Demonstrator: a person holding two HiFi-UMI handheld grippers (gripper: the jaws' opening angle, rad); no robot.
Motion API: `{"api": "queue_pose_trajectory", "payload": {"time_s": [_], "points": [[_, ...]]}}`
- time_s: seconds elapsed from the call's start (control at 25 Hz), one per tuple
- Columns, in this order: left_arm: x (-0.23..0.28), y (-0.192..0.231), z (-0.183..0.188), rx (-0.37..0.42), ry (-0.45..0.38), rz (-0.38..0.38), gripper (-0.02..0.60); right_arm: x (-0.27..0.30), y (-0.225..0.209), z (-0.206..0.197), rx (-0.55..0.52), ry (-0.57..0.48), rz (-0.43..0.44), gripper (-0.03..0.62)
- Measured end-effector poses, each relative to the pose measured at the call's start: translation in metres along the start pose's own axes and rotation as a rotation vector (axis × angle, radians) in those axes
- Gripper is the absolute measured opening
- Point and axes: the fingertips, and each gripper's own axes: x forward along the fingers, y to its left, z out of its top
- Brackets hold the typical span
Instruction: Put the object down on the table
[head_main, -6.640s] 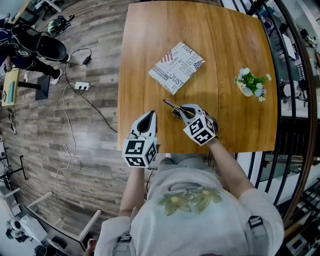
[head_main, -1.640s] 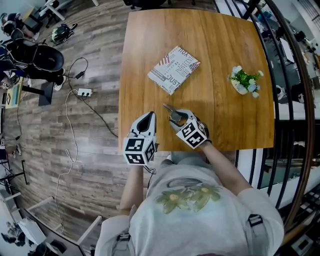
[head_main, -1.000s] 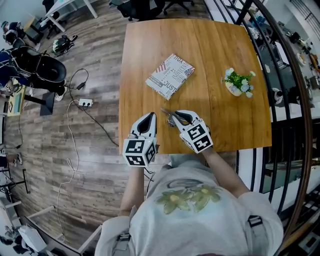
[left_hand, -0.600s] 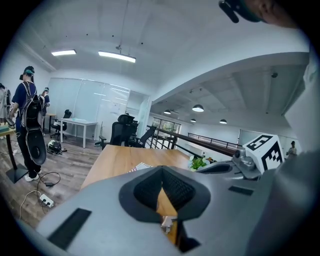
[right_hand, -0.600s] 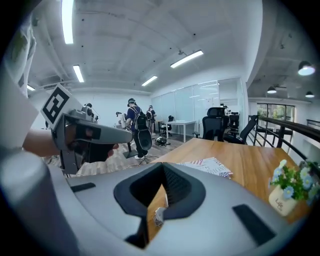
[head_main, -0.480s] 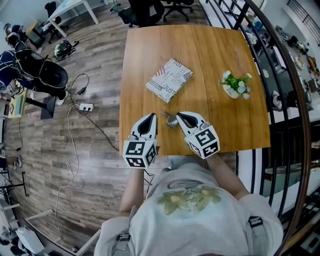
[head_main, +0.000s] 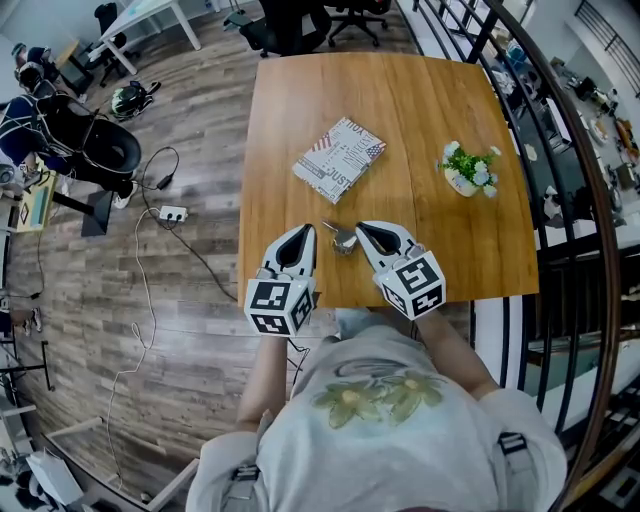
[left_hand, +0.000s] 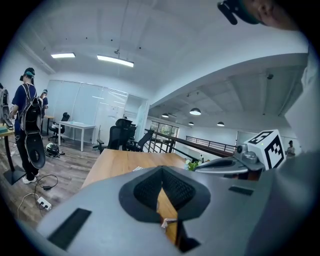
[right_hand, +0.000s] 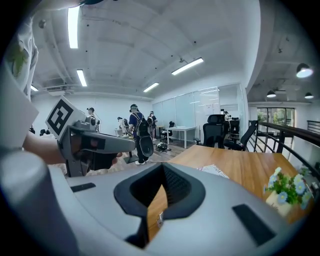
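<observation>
A small metal tool (head_main: 342, 239) lies on the wooden table (head_main: 440, 100) near its front edge, between my two grippers and free of both. My right gripper (head_main: 362, 229) sits just to the right of the tool, its jaws shut with nothing between them. The left gripper (head_main: 303, 232) rests just to the left of the tool, also shut and empty. In the left gripper view the jaws (left_hand: 161, 172) meet in a point, with the right gripper (left_hand: 227, 164) alongside. The right gripper view shows its own jaws (right_hand: 162, 169) closed together.
A printed magazine (head_main: 340, 158) lies mid-table, beyond the tool. A small potted plant (head_main: 466, 170) stands at the right side. A black railing (head_main: 560, 150) runs along the table's right. A power strip and cables (head_main: 172, 213) lie on the floor at the left.
The right gripper has let go of the metal tool, drawn back toward the table's front edge, and its jaws have shut. The tool stays on the table. The left gripper has not moved.
</observation>
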Motion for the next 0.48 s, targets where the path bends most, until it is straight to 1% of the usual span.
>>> {"api": "queue_pose_trajectory", "payload": {"time_s": [0.28, 0.48], "points": [[-0.008, -0.007, -0.005, -0.014, 0.007, -0.017, 0.014, -0.01, 0.005, 0.0, 0.016, 0.005, -0.015, 0.006], [-0.014, -0.014, -0.011, 0.0, 0.033, -0.035, 0.014, -0.015, 0.005, -0.001, 0.025, 0.004, -0.037, 0.006]]}}
